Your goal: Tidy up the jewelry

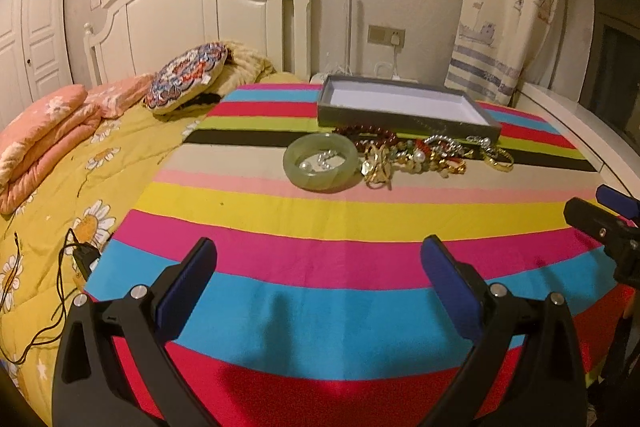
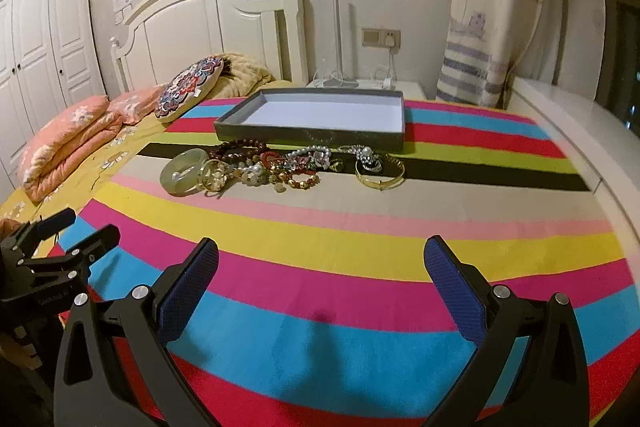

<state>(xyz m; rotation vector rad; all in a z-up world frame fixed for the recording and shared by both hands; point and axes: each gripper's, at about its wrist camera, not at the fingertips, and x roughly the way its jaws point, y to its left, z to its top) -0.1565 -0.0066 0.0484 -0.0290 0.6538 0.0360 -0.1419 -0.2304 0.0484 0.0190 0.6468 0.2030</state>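
Observation:
A pile of jewelry [image 1: 420, 153] lies on a striped cloth [image 1: 320, 211] in front of an empty grey tray [image 1: 404, 105] with a white inside. A pale green jade bangle [image 1: 320, 163] sits at the pile's left, a gold bangle [image 1: 498, 161] at its right. The right wrist view shows the same tray [image 2: 316, 121], jade bangle [image 2: 182, 173], beads and chains [image 2: 276, 165] and gold bangle [image 2: 380, 173]. My left gripper [image 1: 318, 259] is open and empty, well short of the pile. My right gripper [image 2: 320, 259] is open and empty too.
The cloth covers a bed with a yellow daisy quilt [image 1: 60, 195], folded pink blankets [image 1: 44, 139], a round patterned cushion [image 1: 186, 77] and a white headboard [image 1: 192, 7]. A black cable [image 1: 60, 279] lies at left. A curtain [image 1: 504, 7] and white ledge [image 1: 580, 123] are at right.

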